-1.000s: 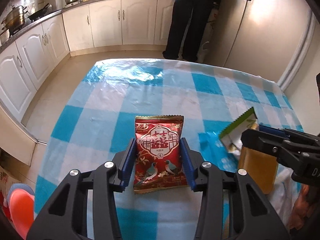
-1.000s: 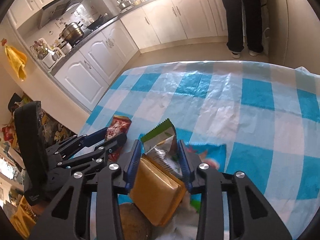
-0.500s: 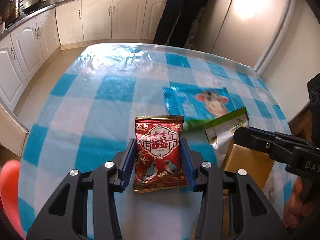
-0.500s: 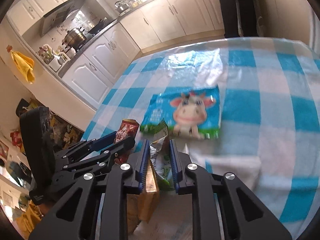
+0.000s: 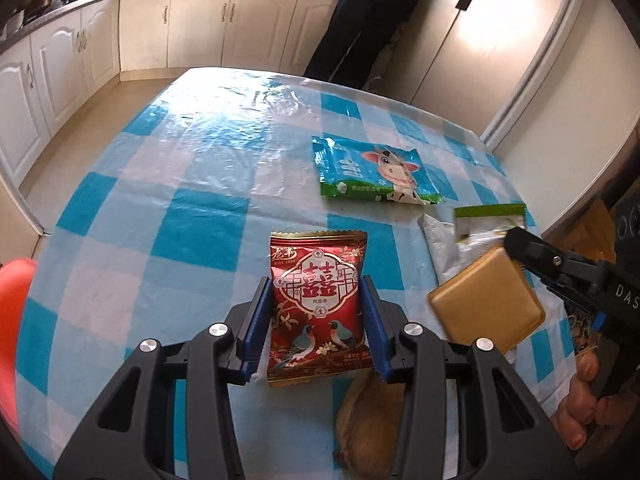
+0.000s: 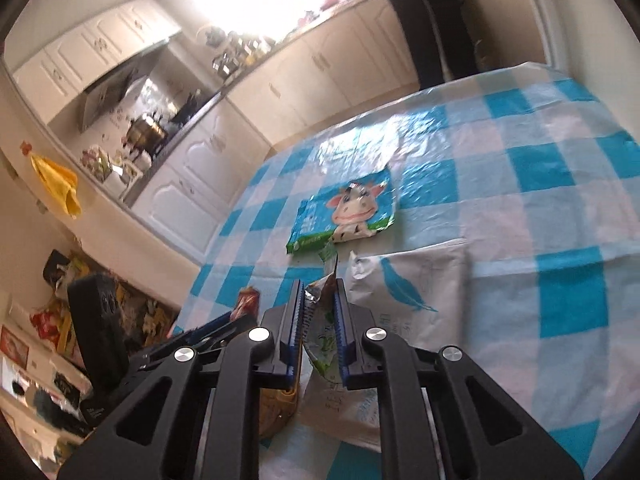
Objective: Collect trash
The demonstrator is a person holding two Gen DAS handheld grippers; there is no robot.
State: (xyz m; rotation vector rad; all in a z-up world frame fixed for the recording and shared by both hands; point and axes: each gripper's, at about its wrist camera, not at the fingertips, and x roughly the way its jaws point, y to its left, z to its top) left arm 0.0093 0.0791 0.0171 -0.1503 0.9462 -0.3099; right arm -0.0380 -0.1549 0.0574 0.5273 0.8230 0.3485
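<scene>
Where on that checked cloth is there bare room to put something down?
The far half, beyond the cow packet, and the left side beside the red packet look bare. Crowded: the near right, around the gold packet and white bag.

The cow-print packet lies on the table, beyond the bird-print packet and to its right.

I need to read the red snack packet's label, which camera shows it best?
Left wrist view: the red snack packet faces the camera between the left gripper's fingers. Right wrist view shows only an edge.
</scene>
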